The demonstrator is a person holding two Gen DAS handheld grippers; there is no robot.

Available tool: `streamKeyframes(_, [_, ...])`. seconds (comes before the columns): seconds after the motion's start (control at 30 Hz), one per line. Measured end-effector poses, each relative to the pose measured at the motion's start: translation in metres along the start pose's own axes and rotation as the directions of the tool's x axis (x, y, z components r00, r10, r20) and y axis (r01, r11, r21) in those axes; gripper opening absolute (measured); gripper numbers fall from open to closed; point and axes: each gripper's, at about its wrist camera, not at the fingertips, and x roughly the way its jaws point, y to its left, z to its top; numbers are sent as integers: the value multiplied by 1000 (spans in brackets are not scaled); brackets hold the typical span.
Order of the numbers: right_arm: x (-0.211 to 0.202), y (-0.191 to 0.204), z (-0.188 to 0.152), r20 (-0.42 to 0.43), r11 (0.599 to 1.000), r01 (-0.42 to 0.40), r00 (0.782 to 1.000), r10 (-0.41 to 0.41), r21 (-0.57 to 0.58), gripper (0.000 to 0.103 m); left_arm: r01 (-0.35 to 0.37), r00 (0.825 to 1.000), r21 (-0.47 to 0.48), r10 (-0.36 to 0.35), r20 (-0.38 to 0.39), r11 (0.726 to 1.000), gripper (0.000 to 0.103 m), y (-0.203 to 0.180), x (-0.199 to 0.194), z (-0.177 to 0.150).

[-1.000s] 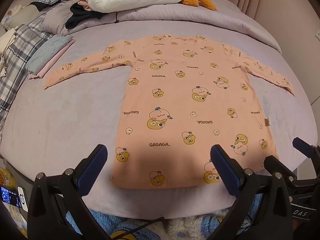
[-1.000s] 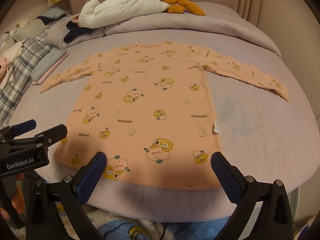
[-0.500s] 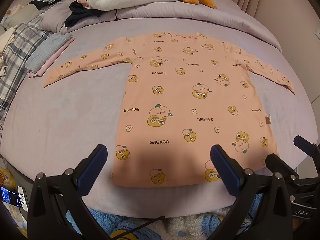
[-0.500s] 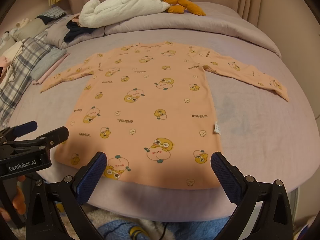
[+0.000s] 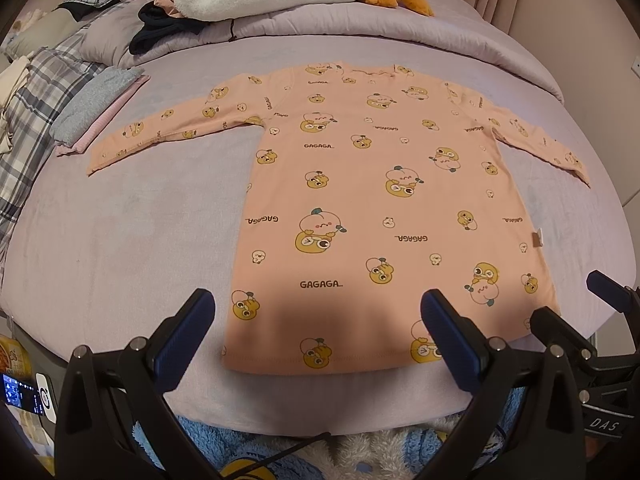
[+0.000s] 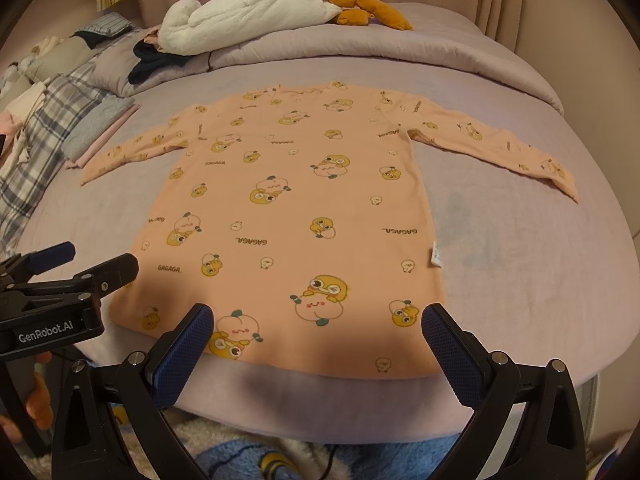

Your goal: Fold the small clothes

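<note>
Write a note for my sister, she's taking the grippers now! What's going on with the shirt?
Left gripper: open, empty, above the shirt's hem.
Right gripper: open, empty, also near the hem.
Shirt: spread flat on the bed, both sleeves out to the sides, neck away from you.
Done: shirt laid out smooth. A folded stack sits at the bed's left edge.
Left: all the folding. Probably bring the sleeves in first, then fold the body up.
</note>
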Motion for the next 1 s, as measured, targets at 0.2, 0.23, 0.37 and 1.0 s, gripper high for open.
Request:
streamKeyframes(0.2, [1, 1, 0, 2, 1000, 0, 1000, 0, -1, 103, 0, 1000, 1, 0, 0, 1000, 103, 0, 1, 0])
streamKeyframes(0.23, [1, 1, 0, 0, 1000, -1, 1000, 1, 0, 103, 0, 1000, 2, 0, 0, 1000, 103, 0, 1, -1])
streamKeyframes(0.37, [1, 0, 1, -4, 1000, -3, 1000, 3, 3, 103, -1, 1000, 7, 1, -2, 1000, 103, 0, 1, -1])
streamKeyframes(1.0, [9, -14, 3, 4, 981, -177, 984, 178, 79, 103, 56, 998, -8, -56, -8, 998, 103, 3, 4, 0])
